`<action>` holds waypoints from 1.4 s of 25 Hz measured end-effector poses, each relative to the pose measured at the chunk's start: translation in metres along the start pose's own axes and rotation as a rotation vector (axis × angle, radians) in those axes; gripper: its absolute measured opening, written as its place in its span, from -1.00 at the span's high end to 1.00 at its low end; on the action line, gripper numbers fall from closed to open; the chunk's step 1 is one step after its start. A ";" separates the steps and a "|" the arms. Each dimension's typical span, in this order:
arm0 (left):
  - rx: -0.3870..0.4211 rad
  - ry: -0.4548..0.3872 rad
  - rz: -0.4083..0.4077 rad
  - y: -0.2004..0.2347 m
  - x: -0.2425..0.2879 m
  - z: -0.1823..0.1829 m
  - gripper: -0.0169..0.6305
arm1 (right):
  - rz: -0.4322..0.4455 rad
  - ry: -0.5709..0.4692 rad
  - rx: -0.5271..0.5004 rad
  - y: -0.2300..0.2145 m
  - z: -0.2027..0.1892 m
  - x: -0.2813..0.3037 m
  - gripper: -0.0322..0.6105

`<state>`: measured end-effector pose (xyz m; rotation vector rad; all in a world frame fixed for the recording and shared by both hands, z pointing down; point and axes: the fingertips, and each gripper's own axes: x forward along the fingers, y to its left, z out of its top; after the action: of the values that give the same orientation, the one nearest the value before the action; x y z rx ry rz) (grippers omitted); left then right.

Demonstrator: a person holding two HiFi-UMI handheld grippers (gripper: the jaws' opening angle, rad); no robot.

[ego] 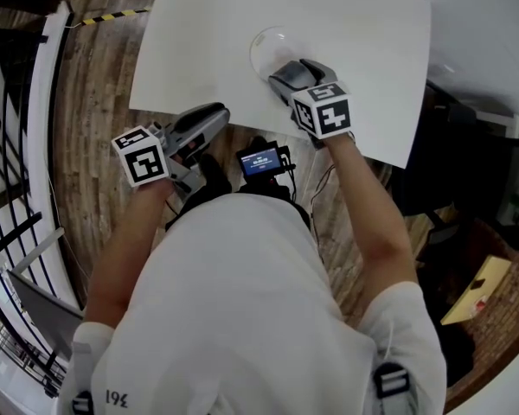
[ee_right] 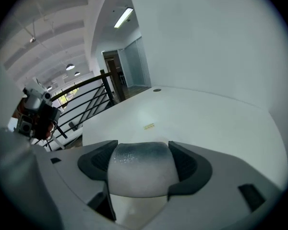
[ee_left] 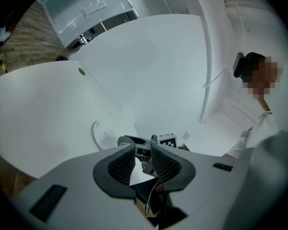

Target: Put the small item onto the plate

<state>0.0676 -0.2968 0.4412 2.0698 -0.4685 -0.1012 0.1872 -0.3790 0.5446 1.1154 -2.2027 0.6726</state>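
The right gripper's (ee_right: 142,163) dark textured jaws clamp a rounded, pale grey item with a dark glossy top (ee_right: 141,178) from both sides. Beyond it lies a white flat tabletop (ee_right: 211,123) bearing a small yellowish label (ee_right: 149,126), with a black metal railing (ee_right: 89,97) further off.

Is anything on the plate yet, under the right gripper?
The plate's visible part is bare. The right gripper covers its near side, so that part cannot be seen. The small item is clamped between that gripper's jaws.
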 end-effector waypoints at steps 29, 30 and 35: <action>-0.079 0.024 0.078 0.030 -0.004 -0.013 0.63 | -0.161 0.056 -0.191 -0.038 0.016 0.079 -0.14; -0.081 0.024 0.079 0.030 -0.004 -0.013 0.63 | -0.164 0.052 -0.186 -0.038 0.016 0.079 -0.14; -0.082 0.025 0.078 0.030 -0.004 -0.013 0.63 | -0.182 0.043 -0.172 -0.040 0.017 0.079 -0.14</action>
<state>0.0584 -0.2983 0.4724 1.9680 -0.5204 -0.0473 0.1777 -0.4539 0.5937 1.1830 -2.0489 0.4173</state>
